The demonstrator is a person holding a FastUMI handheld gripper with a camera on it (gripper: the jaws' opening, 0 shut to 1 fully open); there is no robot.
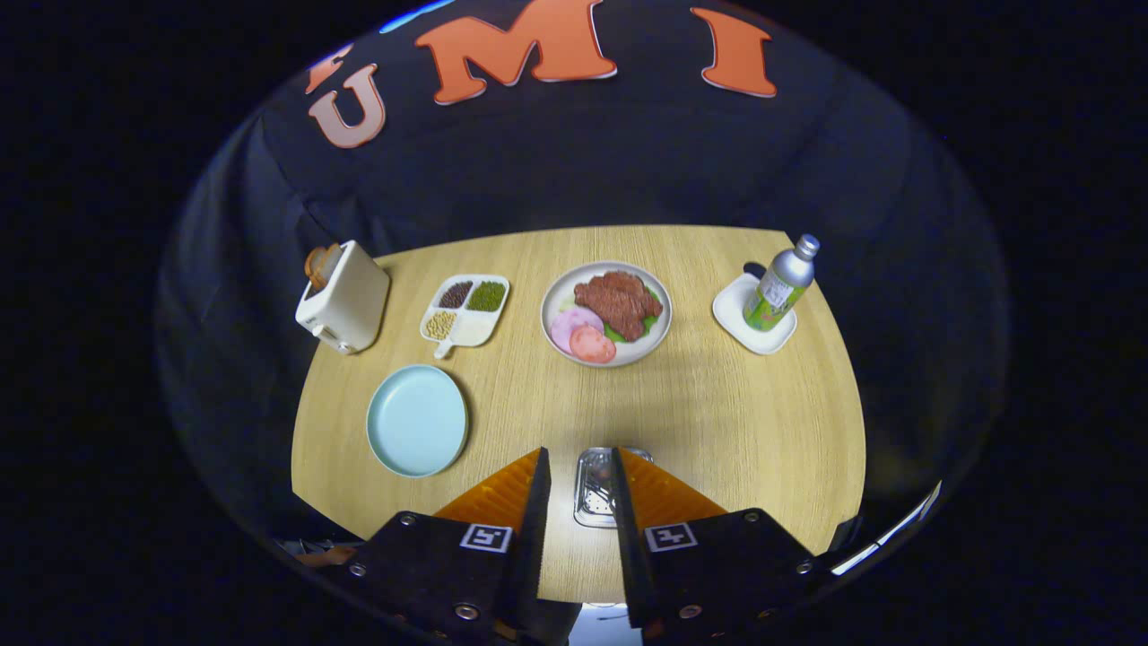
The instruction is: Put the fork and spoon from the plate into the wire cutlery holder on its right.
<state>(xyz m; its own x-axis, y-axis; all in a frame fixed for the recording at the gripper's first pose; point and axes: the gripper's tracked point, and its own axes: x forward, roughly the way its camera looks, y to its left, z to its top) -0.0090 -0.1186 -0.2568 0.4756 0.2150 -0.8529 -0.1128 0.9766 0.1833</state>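
Observation:
A pale blue plate [417, 420] lies on the wooden table [717, 404], left of and beyond my fingers; its surface is bare. The metal cutlery holder [595, 486] stands to the plate's right, seen from above in the gap between my fingers, which partly hide it. Something metallic glints inside it, but I cannot tell what. My gripper [579, 453] hovers over the holder, open, with nothing between its fingers.
Along the back stand a white toaster [343, 299] with bread, a divided tray of beans [466, 309], a plate of meat and vegetables [607, 313], and a metal bottle [782, 283] on a small white dish [752, 327].

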